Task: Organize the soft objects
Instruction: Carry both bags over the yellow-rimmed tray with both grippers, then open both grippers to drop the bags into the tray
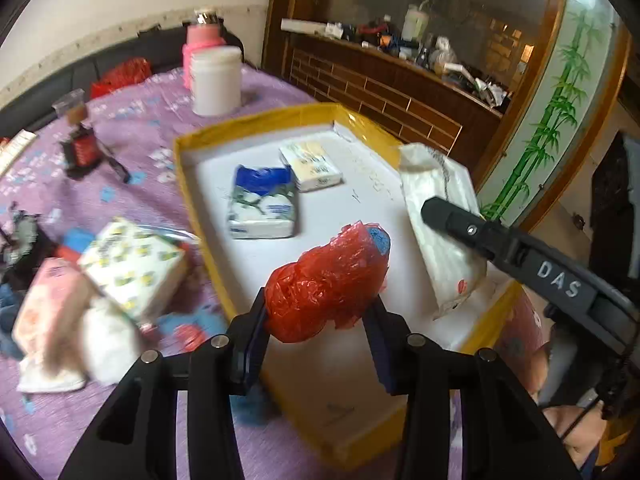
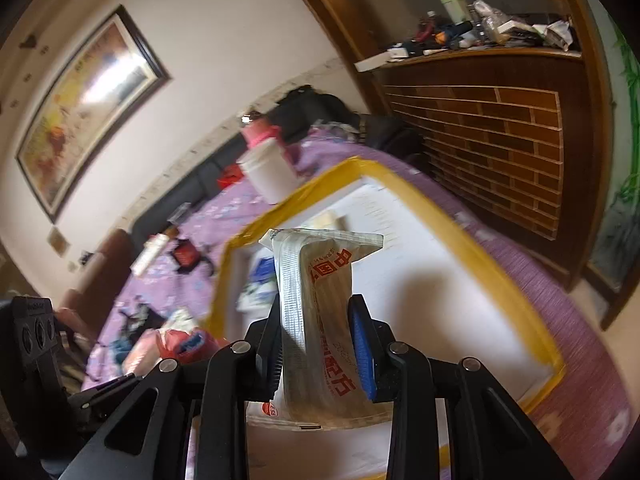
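1. the left gripper (image 1: 320,316) has its jaws pinching a crumpled red plastic bag (image 1: 326,280) with a bit of blue showing at its far end; it hangs over the near part of the yellow-rimmed tray (image 1: 182,168).
2. the right gripper (image 2: 316,344) has its jaws pressed onto a flat white packet with red print (image 2: 320,320), held on edge above the tray's right side.
3. 2 tissue packs already lie inside the tray: a blue-and-white pack (image 1: 262,208) and a cream pack (image 1: 312,166) just beside it.
4. more soft packs wait outside on the purple cloth (image 1: 132,128), among them a yellow-patterned pack (image 1: 134,264) and a pink pack (image 1: 48,312).
5. risk, as i judge it: the bag is slick and springy, so it may slip out early or unfurl once let go and spill over the low rim.
6. the 2 grippers are close over the tray's right side; a careless lowering could knock them together, or drop the packet tilted against the wall.
7. the left view shows both held things and the waiting pile; the right view hides the red bag's grip but shows the packet's print and the tray's far rim (image 2: 440,216).
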### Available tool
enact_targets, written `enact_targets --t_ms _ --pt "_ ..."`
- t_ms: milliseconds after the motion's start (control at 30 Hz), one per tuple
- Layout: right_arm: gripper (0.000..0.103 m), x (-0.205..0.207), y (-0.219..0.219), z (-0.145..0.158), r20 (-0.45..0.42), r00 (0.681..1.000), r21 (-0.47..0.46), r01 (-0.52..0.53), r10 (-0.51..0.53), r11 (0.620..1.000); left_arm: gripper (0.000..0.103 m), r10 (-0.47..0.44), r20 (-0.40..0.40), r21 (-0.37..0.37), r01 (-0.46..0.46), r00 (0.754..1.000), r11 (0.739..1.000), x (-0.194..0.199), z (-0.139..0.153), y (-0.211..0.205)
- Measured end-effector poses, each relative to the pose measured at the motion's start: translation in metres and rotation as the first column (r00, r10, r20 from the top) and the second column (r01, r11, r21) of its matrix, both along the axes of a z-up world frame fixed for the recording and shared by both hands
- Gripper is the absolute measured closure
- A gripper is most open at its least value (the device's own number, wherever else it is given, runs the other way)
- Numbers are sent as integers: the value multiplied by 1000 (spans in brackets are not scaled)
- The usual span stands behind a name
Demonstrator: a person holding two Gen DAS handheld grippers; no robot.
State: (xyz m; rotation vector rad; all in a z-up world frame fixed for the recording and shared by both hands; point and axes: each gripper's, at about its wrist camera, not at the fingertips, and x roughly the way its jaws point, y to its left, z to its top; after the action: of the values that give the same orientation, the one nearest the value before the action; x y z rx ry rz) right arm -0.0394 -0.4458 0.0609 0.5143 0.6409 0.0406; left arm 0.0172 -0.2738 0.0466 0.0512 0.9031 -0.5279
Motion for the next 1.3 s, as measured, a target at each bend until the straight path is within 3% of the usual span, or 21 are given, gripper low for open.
enact_targets --t_ms 167,333,567,733,833,900,1000,1233,1300 --pt "70 47 -14 13 -110 993 -23 -52 49 998 61 13 -33 18 -13 999 1000 24 -2 -17" --pt "70 100 -22 19 -225 972 -114 -90 63 989 61 8 -88 5 -8 996 1000 50 -4 -35" --pt "71 147 -20 -8 -337 936 -118 -146 98 982 61 -20 -146 -30 15 989 999 64 -22 -39" --pt "68 164 -12 -18 -364 926 -127 -157 102 979 59 -14 -107 -30 11 994 999 60 -17 -36" --pt "66 166 -8 -19 -365 925 -140 -162 101 977 58 -11 -120 -39 6 993 999 60 -19 -36" --pt "59 166 -7 -19 -368 924 -135 -161 102 978 47 -8 -126 -47 2 992 999 61 -19 -35" --pt "58 155 -8 -11 -337 936 -139 -152 97 979 35 3 -115 -66 -11 993 998 59 -16 -31" --pt "58 86 -10 21 -173 983 -99 -79 61 992 34 17 -28 -28 -18 999 999 46 -5 -34" --pt "53 59 -6 27 -115 992 -79 -56 46 995 34 16 12 -14 -15 1000 1000 36 1 -36"
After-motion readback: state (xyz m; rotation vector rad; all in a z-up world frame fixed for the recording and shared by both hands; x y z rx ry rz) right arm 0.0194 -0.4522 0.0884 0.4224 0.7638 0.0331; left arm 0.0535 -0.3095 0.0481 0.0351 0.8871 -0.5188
